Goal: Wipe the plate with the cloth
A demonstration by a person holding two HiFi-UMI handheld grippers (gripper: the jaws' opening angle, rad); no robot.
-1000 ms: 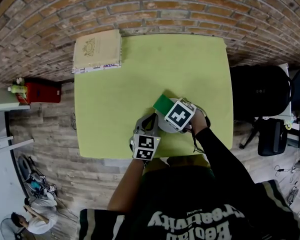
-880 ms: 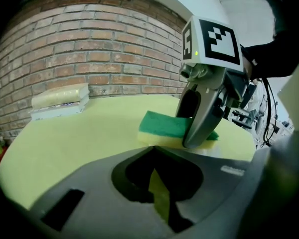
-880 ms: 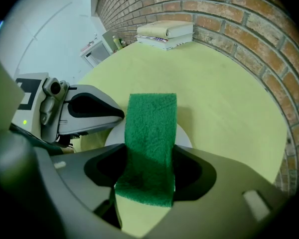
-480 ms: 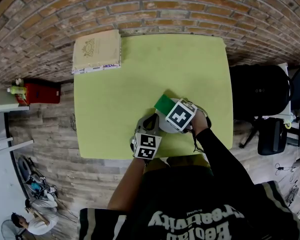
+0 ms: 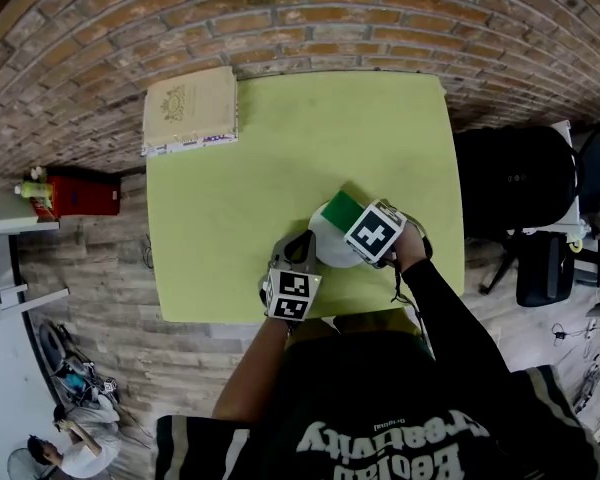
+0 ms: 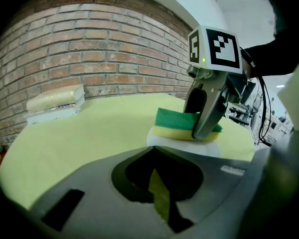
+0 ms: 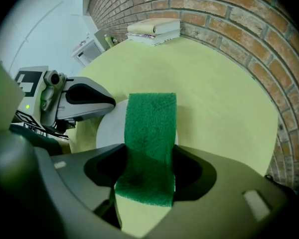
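While right tool (image 7: pixel 145 167) grips the sponge (image 7: pixel 150 128), plate (image 7: pixel 109 128) sits near table's (image 5: pixel 240 168) edge.

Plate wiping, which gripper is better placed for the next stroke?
Right. The right gripper is shut on the green sponge lying on the plate; the left gripper sits at the rim.

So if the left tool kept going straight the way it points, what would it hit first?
Probably the white plate: its near rim lies right ahead of the left tool. Just beyond is the green-and-yellow sponge.
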